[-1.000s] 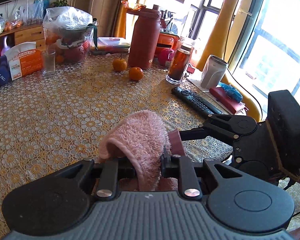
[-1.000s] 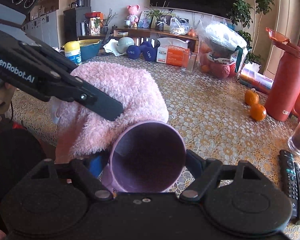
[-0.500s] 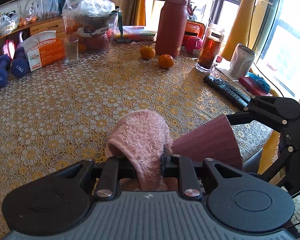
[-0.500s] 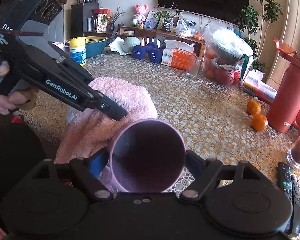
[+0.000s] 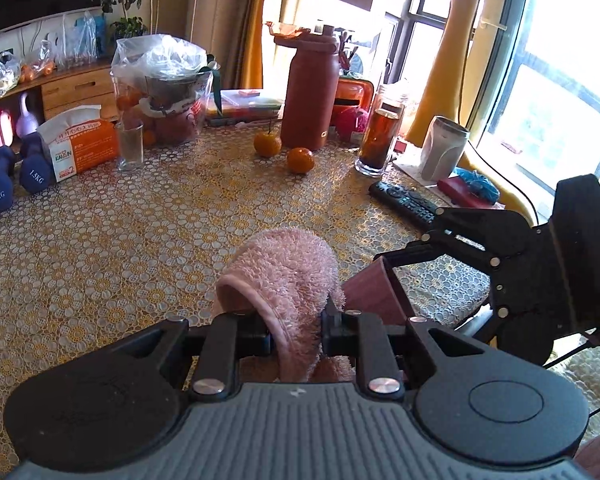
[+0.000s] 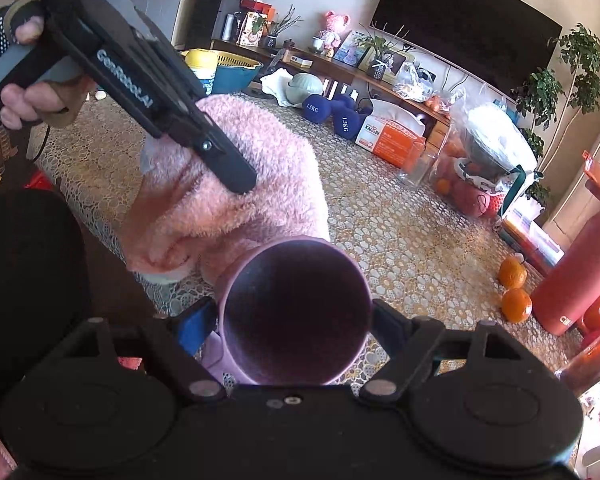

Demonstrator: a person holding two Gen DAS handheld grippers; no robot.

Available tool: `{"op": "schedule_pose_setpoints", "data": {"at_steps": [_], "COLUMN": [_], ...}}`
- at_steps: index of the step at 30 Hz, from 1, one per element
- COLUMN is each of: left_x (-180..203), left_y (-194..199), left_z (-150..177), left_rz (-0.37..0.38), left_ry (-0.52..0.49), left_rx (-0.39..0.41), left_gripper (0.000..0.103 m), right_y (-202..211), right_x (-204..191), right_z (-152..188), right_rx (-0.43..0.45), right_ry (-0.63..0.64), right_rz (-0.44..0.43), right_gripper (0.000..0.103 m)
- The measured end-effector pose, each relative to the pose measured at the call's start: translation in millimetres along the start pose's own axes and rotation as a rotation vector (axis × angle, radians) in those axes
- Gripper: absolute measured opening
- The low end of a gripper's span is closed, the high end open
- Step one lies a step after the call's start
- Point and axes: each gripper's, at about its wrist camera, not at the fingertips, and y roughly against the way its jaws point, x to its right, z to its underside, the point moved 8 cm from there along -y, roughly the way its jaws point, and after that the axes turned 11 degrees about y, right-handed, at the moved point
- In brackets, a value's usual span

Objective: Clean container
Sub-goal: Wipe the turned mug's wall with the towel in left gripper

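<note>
My left gripper [image 5: 296, 320] is shut on a fluffy pink cloth [image 5: 288, 268], which bulges forward between its fingers. In the right wrist view the same cloth [image 6: 268, 184] hangs just above and left of the mauve cup's rim [image 6: 260, 256], seemingly brushing its outer side; the left fingers [image 6: 236, 176] point down into the cloth. My right gripper [image 6: 294, 322] stands wide, with its pads pressed on both sides of the cup, whose dark mouth faces the camera. In the left wrist view the cup [image 5: 374, 292] shows to the right of the cloth.
Both grippers hover over the near edge of a table with a yellow lace cover [image 5: 140, 240]. Further back lie a remote [image 5: 404, 200], two oranges [image 5: 300, 160], a red bottle [image 5: 310, 96], a glass of tea [image 5: 378, 144], a tissue box [image 5: 80, 144] and dumbbells [image 5: 32, 168].
The left gripper with the cloth has lifted and drawn back a little from the cup's mouth. The cup has rolled in the right gripper. Both grips are unchanged.
</note>
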Motion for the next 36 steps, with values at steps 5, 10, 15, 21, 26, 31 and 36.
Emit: {"op": "schedule_pose_setpoints", "data": {"at_steps": [5, 10, 15, 21, 26, 31, 36], "left_x": [26.3, 23.9, 6.3, -17.6, -35.7, -47.8, -40.4], "left_y": [0.1, -16.1, -29.0, -44.0, -57.7, -57.2, -29.7], "left_z": [-3.3, 1.9, 8.6, 14.6, 22.3, 24.7, 10.8], "left_rz": [0.072, 0.047, -0.003, -0.053, -0.105, -0.136, -0.083], "left_ry": [-0.034, -0.035, -0.012, 0.022, 0.035, 0.056, 0.082], "left_rx": [0.003, -0.016, -0.042, -0.071, -0.106, -0.112, -0.051], "left_gripper": [0.021, 0.02, 0.02, 0.02, 0.02, 0.021, 0.021], "right_y": [0.5, 0.2, 1.3, 0.5, 1.2, 0.2, -3.3], "right_x": [-6.2, -7.4, -9.3, -8.0, -8.2, -5.4, 0.0], "right_z": [-2.7, -4.2, -3.8, -3.8, -4.3, -3.5, -4.3], "right_rx": [0.007, -0.001, -0.001, 0.004, 0.01, 0.011, 0.007], "right_ry": [0.052, 0.077, 0.097, 0.091, 0.092, 0.07, 0.033], "right_rz": [0.021, 0.023, 0.024, 0.023, 0.023, 0.018, 0.012], "right_gripper": [0.082, 0.082, 0.082, 0.082, 0.082, 0.082, 0.082]}}
